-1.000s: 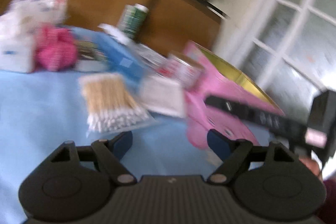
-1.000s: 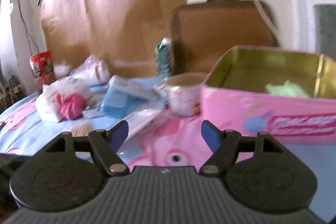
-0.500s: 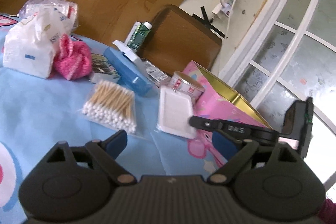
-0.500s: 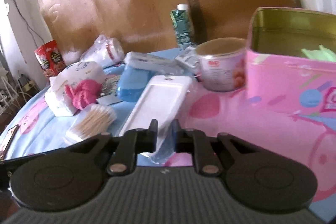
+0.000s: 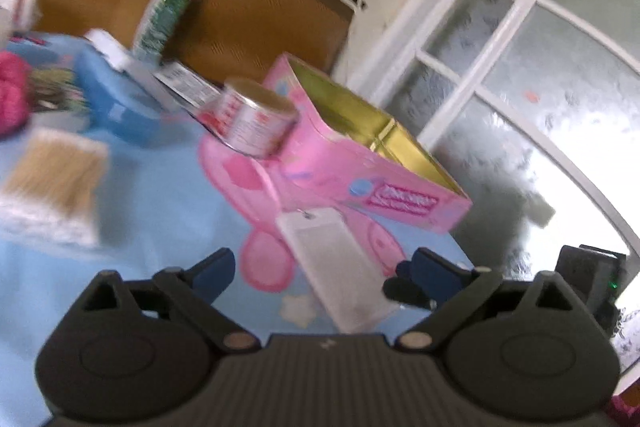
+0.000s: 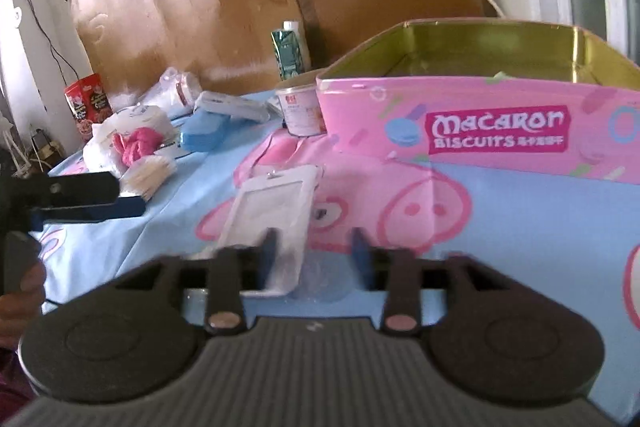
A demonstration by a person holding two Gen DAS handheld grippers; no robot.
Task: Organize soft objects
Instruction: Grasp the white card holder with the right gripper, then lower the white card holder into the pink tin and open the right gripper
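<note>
A flat white packet (image 6: 276, 207) lies on the blue cartoon cloth in front of the pink biscuit tin (image 6: 480, 131), which stands with its lid off. My right gripper (image 6: 314, 255) is at the packet's near end. Its jaws are opening and blurred, the packet's near corner lies between them, and the pads no longer press on it. In the left wrist view the same packet (image 5: 336, 263) lies just ahead of my left gripper (image 5: 320, 269). The left jaws are opening wide and nothing is held. The pink tin (image 5: 360, 163) is beyond it. A pink knitted piece (image 6: 138, 143) rests against a white tissue pack (image 6: 132, 117) at the left.
A bag of cotton swabs (image 6: 152, 173), a blue pack (image 6: 204, 131), a round cup (image 6: 300, 111), a green carton (image 6: 290, 51) and a red tin (image 6: 88, 103) crowd the cloth's far left. My left gripper (image 6: 128, 197) reaches in from the left edge. A brown chair back (image 5: 260, 19) stands behind.
The right gripper was shut on the white packet half a second ago, drew it nearer along the tin's front, and its jaws have now parted. The left gripper swung right toward the tin and opened wider.
</note>
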